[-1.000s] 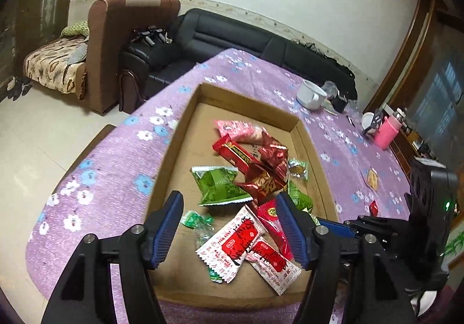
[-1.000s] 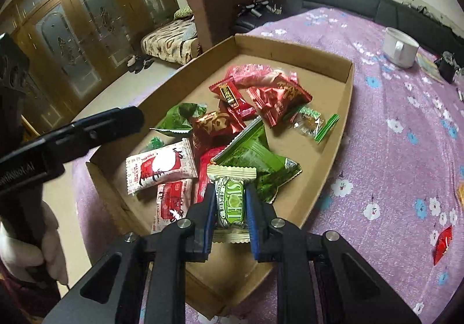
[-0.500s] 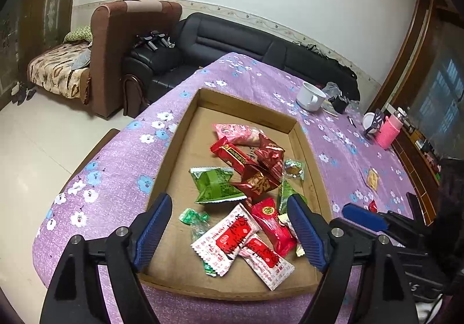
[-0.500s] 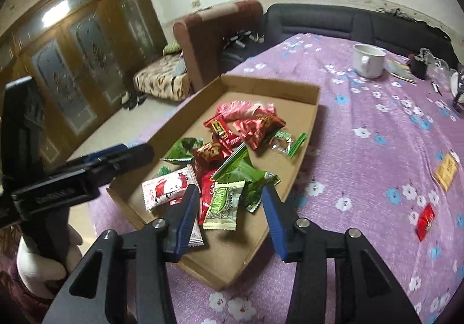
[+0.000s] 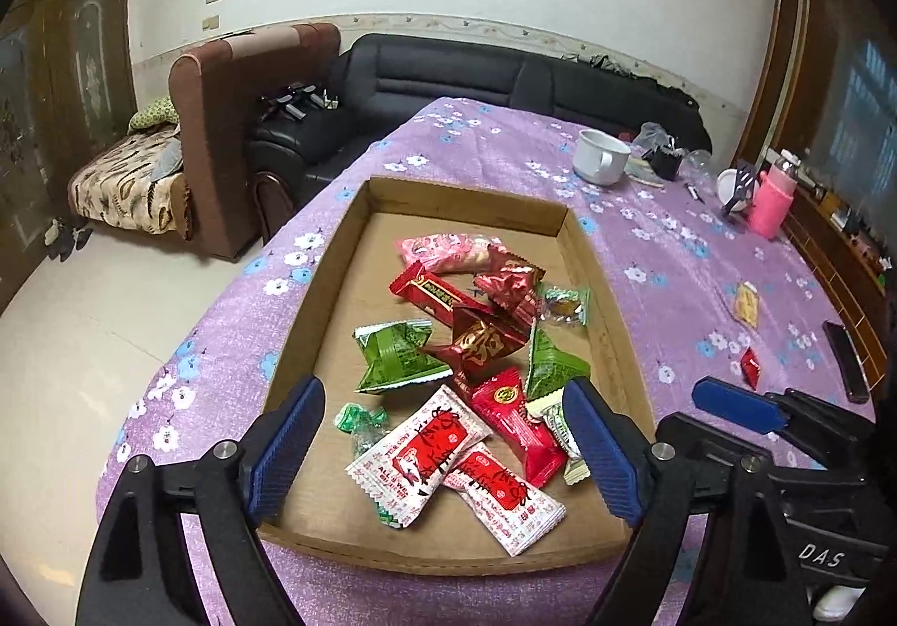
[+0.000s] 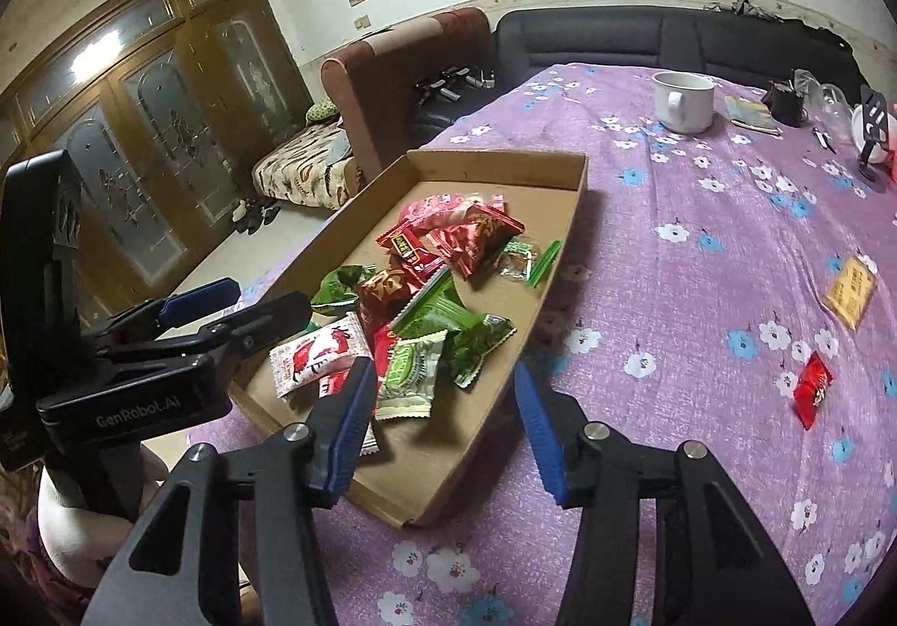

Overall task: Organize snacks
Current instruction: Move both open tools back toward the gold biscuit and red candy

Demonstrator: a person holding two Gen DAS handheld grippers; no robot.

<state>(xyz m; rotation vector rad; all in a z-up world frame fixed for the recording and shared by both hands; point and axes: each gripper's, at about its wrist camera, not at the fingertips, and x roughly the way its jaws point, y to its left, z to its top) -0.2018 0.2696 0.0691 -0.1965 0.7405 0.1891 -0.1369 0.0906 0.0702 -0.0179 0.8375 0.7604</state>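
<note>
Table: a table (image 5: 661, 256) covered in a purple cloth with white and blue flowers is carrying everything described here.
Box: a shallow cardboard tray (image 5: 314, 323) is lying open on the near left part of the table.
Snacks in the box: a loose pile of wrapped snacks (image 5: 476, 346) is sitting inside the tray, red, green, pink and white packets overlapping one another.
Pale green packet: a pale green packet (image 6: 412, 371) is lying at the near edge of the pile, inside the tray, touching a darker green packet beside it.
Snacks on the cloth: a small red packet (image 6: 812, 388) and a yellow packet (image 6: 851, 290) are lying on the cloth to the right of the tray, well apart from it.
Left gripper: the left gripper (image 5: 443, 452) is hovering over the near end of the tray, its blue-padded jaws spread wide and holding nothing.
Right gripper: the right gripper (image 6: 443, 430) is hovering above the tray's near right corner, jaws spread wide apart and gripping nothing.
Far end of the table: a white mug (image 5: 600, 158) is standing there, and a pink bottle (image 5: 772, 200) is standing at the far right.
Small items by the mug: these are probably a dark holder and clear plastic, too small to tell.
Room: a black sofa (image 5: 504, 77) is standing behind the table.
</note>
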